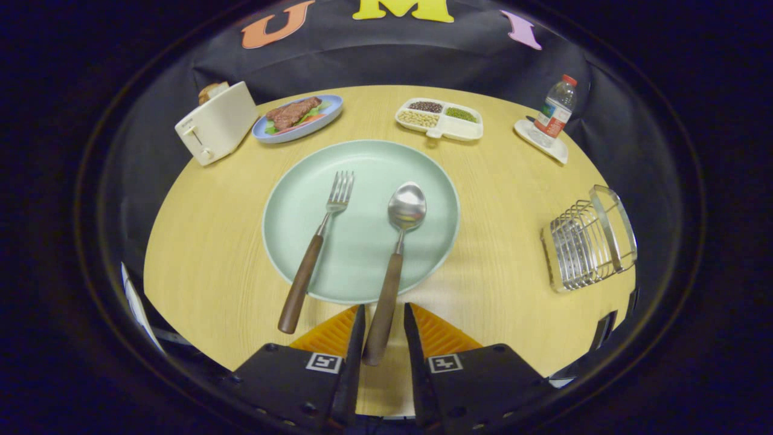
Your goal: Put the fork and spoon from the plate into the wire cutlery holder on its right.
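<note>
So the spoon (398,241) is lying with its bowl on the green plate (302,181) and its wooden handle hanging off the near rim, right down between my gripper (384,320) fingers. They're apart on either side of it, can't tell if they touch it. Fork (317,248) sits just left of the spoon, same way. Wire cutlery holder (589,238) is off to the right on the table (205,254). Toaster (216,124), steak plate (297,118), snack tray (439,119) and water bottle (557,106) are beyond.
</note>
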### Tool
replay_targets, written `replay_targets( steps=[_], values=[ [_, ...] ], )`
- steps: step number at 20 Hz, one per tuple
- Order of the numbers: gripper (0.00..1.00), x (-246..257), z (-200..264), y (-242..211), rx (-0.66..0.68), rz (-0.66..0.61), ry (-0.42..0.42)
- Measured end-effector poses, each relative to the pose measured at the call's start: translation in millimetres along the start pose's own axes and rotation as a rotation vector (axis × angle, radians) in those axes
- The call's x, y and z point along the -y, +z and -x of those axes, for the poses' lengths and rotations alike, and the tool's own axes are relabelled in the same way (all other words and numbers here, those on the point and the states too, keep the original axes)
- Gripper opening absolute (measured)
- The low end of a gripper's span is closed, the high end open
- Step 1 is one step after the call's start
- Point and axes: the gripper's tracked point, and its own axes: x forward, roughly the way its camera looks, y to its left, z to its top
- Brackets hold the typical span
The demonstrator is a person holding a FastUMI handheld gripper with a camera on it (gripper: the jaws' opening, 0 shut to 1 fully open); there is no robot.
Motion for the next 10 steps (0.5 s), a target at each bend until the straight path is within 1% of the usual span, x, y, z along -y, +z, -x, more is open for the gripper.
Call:
replay_targets(
  steps=[1,2,3,4,5,6,7,9,10],
  values=[
    [0.24,2,0,0,0.004,0.001,-0.009],
    [0.21,3,0,1,0.007,0.001,-0.016],
    [0.16,6,-1,3,0.023,-0.009,-0.014],
    [0.14,2,1,5,0.03,-0.024,0.012],
    [0.08,4,2,4,0.039,-0.027,0.017],
    [0.08,6,2,1,0.034,-0.031,0.017],
    [0.03,7,6,0,0.032,-0.032,0.017],
    [0.04,10,14,0,0.036,-0.028,0.026],
    [0.01,14,11,-1,0.047,-0.03,0.028]
  ],
)
